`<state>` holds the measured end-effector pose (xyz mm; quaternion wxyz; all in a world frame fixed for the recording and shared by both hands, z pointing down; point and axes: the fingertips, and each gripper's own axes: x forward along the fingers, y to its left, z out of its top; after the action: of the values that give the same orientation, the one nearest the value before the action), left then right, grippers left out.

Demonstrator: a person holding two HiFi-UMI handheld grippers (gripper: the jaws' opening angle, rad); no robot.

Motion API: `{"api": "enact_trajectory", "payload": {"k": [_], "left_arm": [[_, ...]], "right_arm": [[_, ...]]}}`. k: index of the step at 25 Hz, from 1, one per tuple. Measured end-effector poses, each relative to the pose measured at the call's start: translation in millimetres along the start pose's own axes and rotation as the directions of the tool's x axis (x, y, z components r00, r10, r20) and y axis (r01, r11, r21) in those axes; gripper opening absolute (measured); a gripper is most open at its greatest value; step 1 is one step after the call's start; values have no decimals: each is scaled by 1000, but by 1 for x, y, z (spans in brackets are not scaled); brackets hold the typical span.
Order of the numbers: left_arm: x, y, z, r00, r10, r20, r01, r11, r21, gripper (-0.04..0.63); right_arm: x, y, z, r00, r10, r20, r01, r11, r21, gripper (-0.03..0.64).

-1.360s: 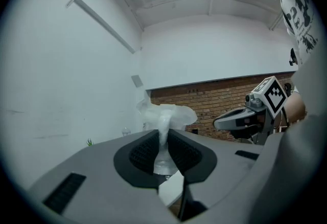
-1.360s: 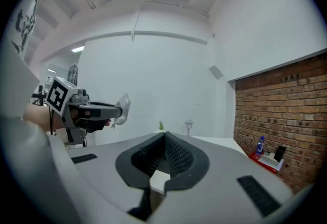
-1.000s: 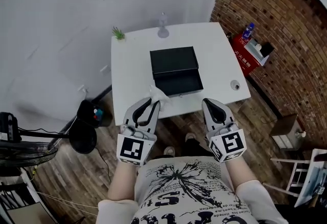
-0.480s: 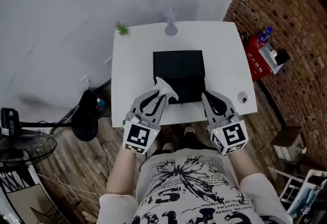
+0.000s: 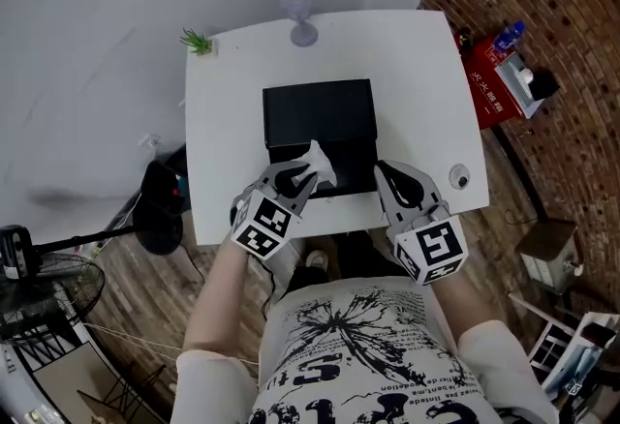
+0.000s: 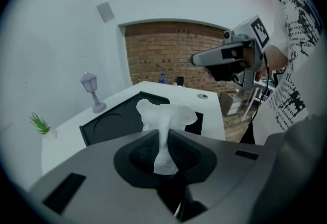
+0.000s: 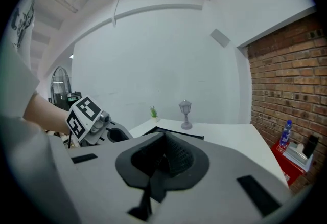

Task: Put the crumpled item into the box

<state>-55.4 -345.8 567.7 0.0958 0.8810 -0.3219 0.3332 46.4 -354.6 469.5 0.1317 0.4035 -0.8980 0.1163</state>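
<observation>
**Left gripper (image 5: pixel 302 178).** Clamped on the white crumpled item (image 6: pixel 164 115). Pinches its twisted lower end between the pads, with the loose upper part fanning out just past the fingertips. Shows no gap between the pads and the paper.

**Right gripper (image 5: pixel 392 178).** Pressed together, with nothing between the fingers. Carries no load.

**Change over the last second.**
- Previously held short of the near edge of the white table (image 5: pixel 417 93), with the item ahead of the left fingertips and not yet over the black box (image 5: pixel 320 103).
- Since then, brought forward and down on both sides, the left tilted more steeply downward.
- Now places the item over the near half of the box, directly ahead of and below the left fingertips.
- Puts the right fingertips at the box's near right corner, just beside the left ones.
- No change in the clamp on the item.

**Meaning for the task.** Carry judged nearly complete; release not yet done. Item still in the pads, above the box and not resting inside it.

**Next step, as judged.**
1. Lower the left fingertips a little further toward the box interior.
2. Spread the fingers.
3. Check for light paper clinging to one pad.
4. Keep the right fingers off the box rim.

**Clearance.** Small lamp ornament (image 5: pixel 302 25) and green plant (image 5: pixel 197 42) well beyond the fingertips at the far table edge. No obstruction expected.
</observation>
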Motion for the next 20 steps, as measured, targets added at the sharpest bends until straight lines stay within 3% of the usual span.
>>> {"api": "enact_trajectory", "payload": {"k": [4,10,16,20], "left_arm": [[32,-1,-20,991,-43,-124,46,999,18,66],[64,-5,-41,956,-110,-272,124,992,34,66],[84,-14,-53,924,-119,-363,168,980,108,69],[89,-16,-58,916,-98,-389,163,977,139,77]], "right_arm": [[6,-14,-16,999,6,-38,-5,1000,17,15],[14,-33,-32,998,8,-70,-6,1000,26,15],[15,-43,-39,996,7,-86,-5,1000,22,15],[13,-45,-40,996,5,-94,-3,1000,16,15]]}}
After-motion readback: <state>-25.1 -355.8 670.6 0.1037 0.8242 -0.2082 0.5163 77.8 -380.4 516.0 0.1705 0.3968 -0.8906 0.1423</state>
